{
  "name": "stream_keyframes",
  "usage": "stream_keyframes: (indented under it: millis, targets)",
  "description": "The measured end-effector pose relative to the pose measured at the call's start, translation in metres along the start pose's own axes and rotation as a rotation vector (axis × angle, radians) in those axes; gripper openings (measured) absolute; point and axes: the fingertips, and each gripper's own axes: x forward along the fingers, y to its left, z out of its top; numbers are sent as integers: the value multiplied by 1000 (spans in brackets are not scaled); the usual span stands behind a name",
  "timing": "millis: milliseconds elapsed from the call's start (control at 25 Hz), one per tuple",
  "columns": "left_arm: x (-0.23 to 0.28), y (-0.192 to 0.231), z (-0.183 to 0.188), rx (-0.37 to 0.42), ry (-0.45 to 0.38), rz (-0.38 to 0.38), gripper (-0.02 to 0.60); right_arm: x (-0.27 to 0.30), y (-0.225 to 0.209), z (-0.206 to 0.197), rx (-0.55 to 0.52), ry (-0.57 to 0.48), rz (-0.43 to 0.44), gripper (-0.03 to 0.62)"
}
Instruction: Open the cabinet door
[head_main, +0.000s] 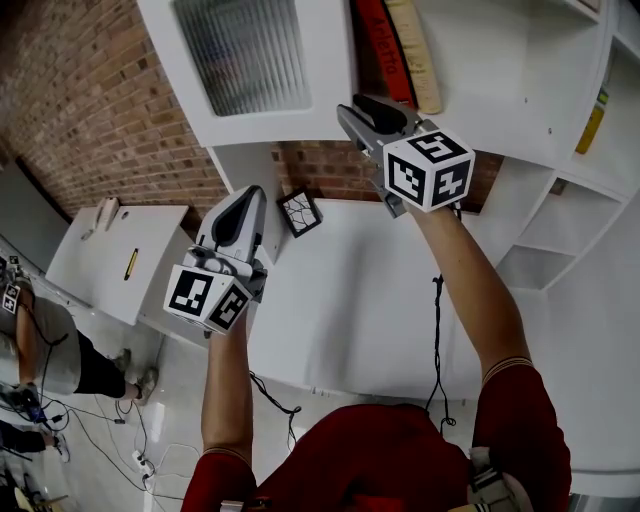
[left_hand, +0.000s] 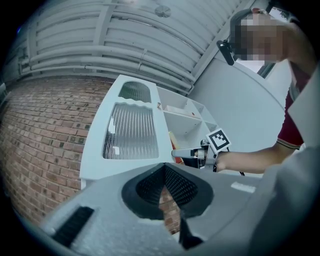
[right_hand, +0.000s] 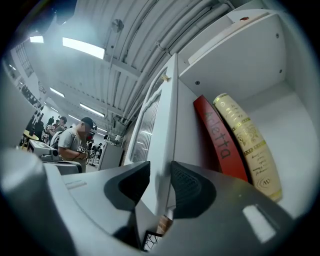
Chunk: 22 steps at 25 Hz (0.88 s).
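Observation:
The white cabinet door (head_main: 250, 50) with a ribbed glass pane stands swung open from the shelf unit; it also shows in the left gripper view (left_hand: 131, 131). My right gripper (head_main: 352, 112) is raised at the door's free edge. In the right gripper view the door's edge (right_hand: 162, 130) runs between the jaws of the right gripper (right_hand: 160, 175), which stand wide and do not clamp it. My left gripper (head_main: 250, 195) hovers lower left, below the door, touching nothing. Its jaws (left_hand: 163, 170) meet at the tips, empty. The right gripper (left_hand: 176, 152) is seen from there beside the door.
A red book (right_hand: 220, 140) and a cream book (right_hand: 247, 150) lean inside the opened compartment. White shelves (head_main: 560, 220) continue to the right. A small black-framed tile (head_main: 300, 212) leans on the brick wall (head_main: 90, 130) above a white counter (head_main: 350, 300). A person (right_hand: 75, 142) stands far off.

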Motion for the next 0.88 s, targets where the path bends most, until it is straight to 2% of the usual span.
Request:
stream_keyframes:
  millis: [400, 560, 880]
  targets:
    - [1, 2, -12, -32, 4, -25, 0, 3, -6, -3, 43, 27, -64, 91]
    - [-7, 2, -14, -39, 2, -23, 0, 0, -2, -3, 67, 26, -51, 86]
    - [-29, -3, -5, -35, -21, -17, 0, -19, 30, 3, 18, -6, 2, 79]
